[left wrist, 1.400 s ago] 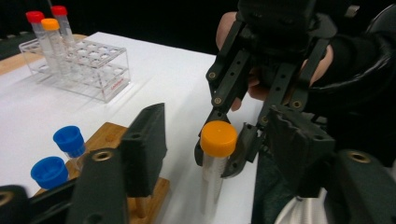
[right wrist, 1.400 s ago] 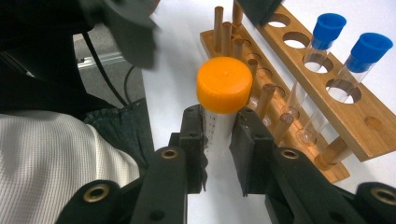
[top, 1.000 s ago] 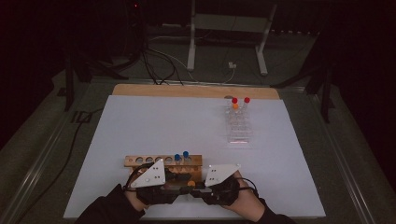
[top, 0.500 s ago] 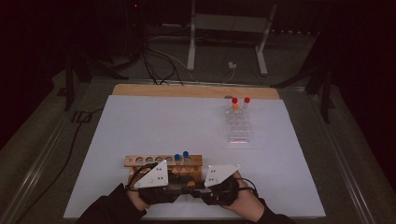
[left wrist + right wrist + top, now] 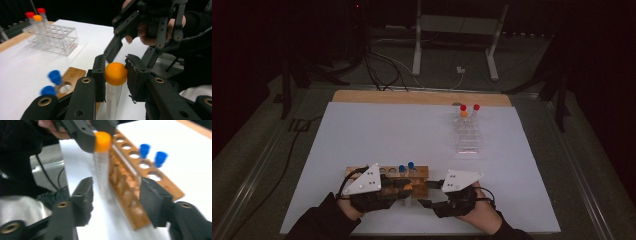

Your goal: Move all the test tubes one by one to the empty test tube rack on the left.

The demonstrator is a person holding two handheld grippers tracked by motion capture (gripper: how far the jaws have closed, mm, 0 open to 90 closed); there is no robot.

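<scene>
1. Beside the wooden rack (image 5: pixel 387 176), the left gripper (image 5: pixel 115 75) clamped the orange-capped tube (image 5: pixel 115 86) by its cap.
2. Right gripper (image 5: pixel 116 195) had just been opening, jaws apart, tube between but untouched.
3. Handover done; racking remained, two blue-capped tubes (image 5: pixel 406 168) already seated.

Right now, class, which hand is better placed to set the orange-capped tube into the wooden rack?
Left. The left tongs clamp the orange-capped tube by its cap, upright beside the wooden rack. The right tongs have just been opening, pads apart and off the tube.
</scene>
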